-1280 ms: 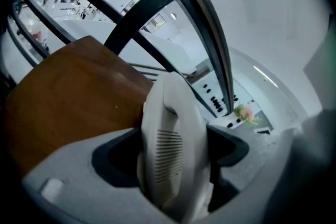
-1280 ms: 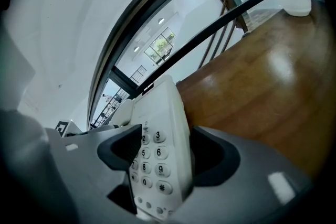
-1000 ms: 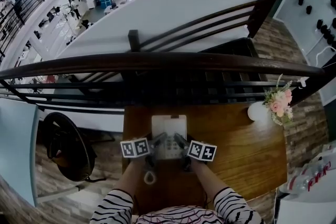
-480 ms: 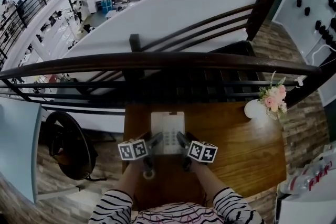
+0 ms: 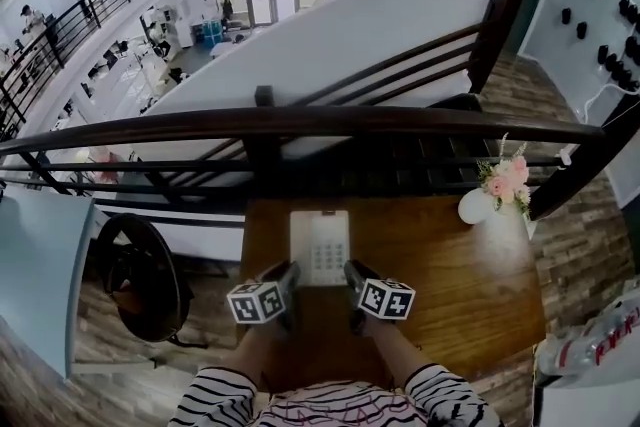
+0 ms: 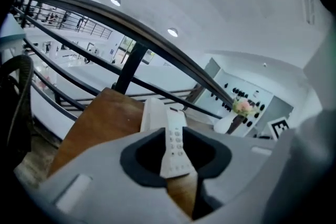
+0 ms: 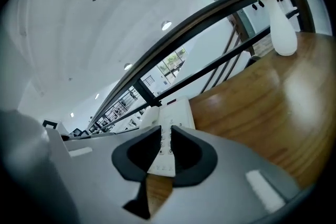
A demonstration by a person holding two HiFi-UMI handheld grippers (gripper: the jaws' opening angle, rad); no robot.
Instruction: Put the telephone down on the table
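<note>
The white telephone lies flat on the wooden table, close to its far edge under the railing. My left gripper and right gripper hover side by side just short of its near end, neither touching it. Both pairs of jaws have just been closing and stand at a narrow gap with nothing between them. In the left gripper view the telephone shows through the slit of the left gripper. The right gripper view shows the same telephone past the right gripper.
A white vase with pink flowers stands at the table's far right corner. A dark handrail runs across just beyond the table. A black round chair sits on the floor at the left. White shelving is at the right.
Both grippers have drawn back from the telephone's sides toward the person and risen. Their jaws went from wide to nearly closed. The telephone stays on the table.
</note>
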